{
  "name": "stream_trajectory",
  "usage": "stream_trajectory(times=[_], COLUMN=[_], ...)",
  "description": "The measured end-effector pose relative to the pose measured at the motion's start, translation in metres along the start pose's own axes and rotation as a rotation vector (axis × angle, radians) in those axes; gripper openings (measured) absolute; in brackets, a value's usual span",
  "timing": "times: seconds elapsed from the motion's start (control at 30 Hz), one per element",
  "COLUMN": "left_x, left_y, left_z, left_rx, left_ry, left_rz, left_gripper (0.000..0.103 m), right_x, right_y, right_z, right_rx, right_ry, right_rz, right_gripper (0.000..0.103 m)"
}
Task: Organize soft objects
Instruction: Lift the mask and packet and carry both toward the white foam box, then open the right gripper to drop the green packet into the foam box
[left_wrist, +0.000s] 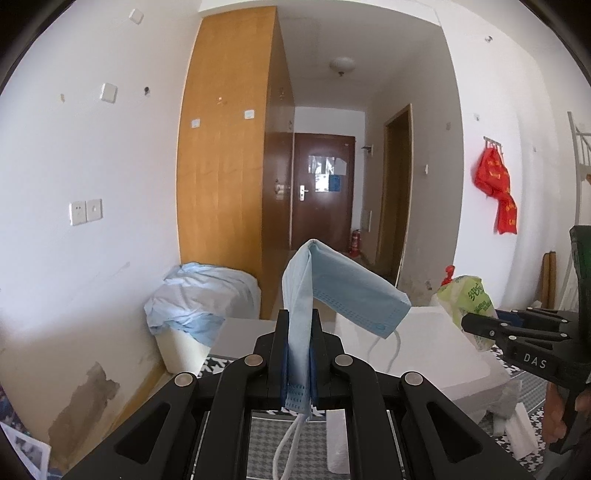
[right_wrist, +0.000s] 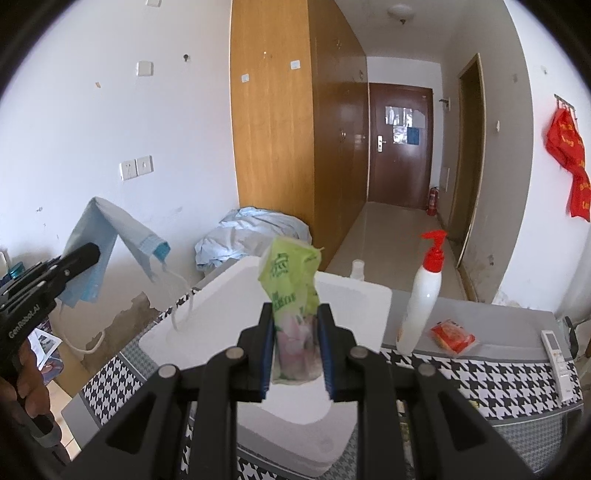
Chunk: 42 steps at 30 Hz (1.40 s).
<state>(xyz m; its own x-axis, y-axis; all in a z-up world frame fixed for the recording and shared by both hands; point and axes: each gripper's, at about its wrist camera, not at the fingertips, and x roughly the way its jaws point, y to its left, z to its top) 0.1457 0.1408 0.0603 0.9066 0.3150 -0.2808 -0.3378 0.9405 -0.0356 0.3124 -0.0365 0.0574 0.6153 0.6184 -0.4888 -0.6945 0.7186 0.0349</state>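
The left gripper (left_wrist: 298, 354) is clenched on a pale blue pleated paper face mask (left_wrist: 332, 288), which is pinched between its two black fingers. The mask rises straight up out of the fingers, folds over at the top and droops forward and to the right of them, with its white elastic ear loops (left_wrist: 391, 347) dangling below the free end; a second loop hangs down behind the fingers. In the right wrist view the same mask (right_wrist: 110, 236) hangs off the left gripper (right_wrist: 83, 260) well up and to the left of the right gripper.

The right gripper (right_wrist: 297, 338) is clenched on a soft light-green plastic tissue pack (right_wrist: 293, 295) with pink print low down, held upright between the blue-padded fingers, its crumpled top sticking up above the tips. In the left wrist view this pack (left_wrist: 469, 299) shows just beyond the right gripper's tips (left_wrist: 466, 322), at the far right.

Under and just ahead of both grippers lies a white foam box (right_wrist: 354, 295) on a black-and-white houndstooth cloth (right_wrist: 480, 376). To the right of the right gripper, on the cloth, stand a white pump bottle with a red top (right_wrist: 421, 295), a small orange-red packet (right_wrist: 452, 336) and a white remote control (right_wrist: 557, 358). Beyond the box, left of centre, sits a heap of pale blue sheeting (right_wrist: 251, 232).
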Motion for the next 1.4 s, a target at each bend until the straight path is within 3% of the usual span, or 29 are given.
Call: stream_trajectory(times=[0.5, 0.53, 0.6, 0.67, 0.7, 0.97, 1.27, 1.4], left_x=[0.001, 0.001, 0.001, 0.0, 0.001, -0.002, 0.003, 0.005], left_y=[0.011, 0.012, 0.013, 0.013, 0.012, 0.009, -0.007, -0.017], left_z=[-0.003, -0.003, -0.003, -0.003, -0.003, -0.001, 0.006, 0.009], left_rx=[-0.022, -0.024, -0.025, -0.026, -0.024, -0.023, -0.013, 0.0], left_ry=[0.004, 0.005, 0.004, 0.003, 0.005, 0.008, 0.023, 0.023], left_rz=[0.016, 0.016, 0.015, 0.015, 0.015, -0.005, -0.079, -0.1], left_gripper=[0.009, 0.009, 0.009, 0.009, 0.009, 0.009, 0.009, 0.009], right_x=[0.028, 0.029, 0.029, 0.027, 0.024, 0.015, 0.001, -0.008], right_y=[0.002, 0.002, 0.001, 0.001, 0.003, 0.006, -0.001, -0.003], right_z=[-0.002, -0.002, -0.002, -0.002, -0.002, -0.003, -0.003, -0.005], right_rx=[0.004, 0.006, 0.012, 0.01, 0.003, -0.016, -0.007, -0.007], right_ry=[0.052, 0.055, 0.054, 0.039, 0.029, 0.016, -0.013, -0.029], right_rz=[0.021, 0.025, 0.026, 0.025, 0.026, 0.023, 0.007, -0.002], right_gripper=[0.028, 0.031, 0.047, 0.069, 0.073, 0.074, 0.074, 0.079])
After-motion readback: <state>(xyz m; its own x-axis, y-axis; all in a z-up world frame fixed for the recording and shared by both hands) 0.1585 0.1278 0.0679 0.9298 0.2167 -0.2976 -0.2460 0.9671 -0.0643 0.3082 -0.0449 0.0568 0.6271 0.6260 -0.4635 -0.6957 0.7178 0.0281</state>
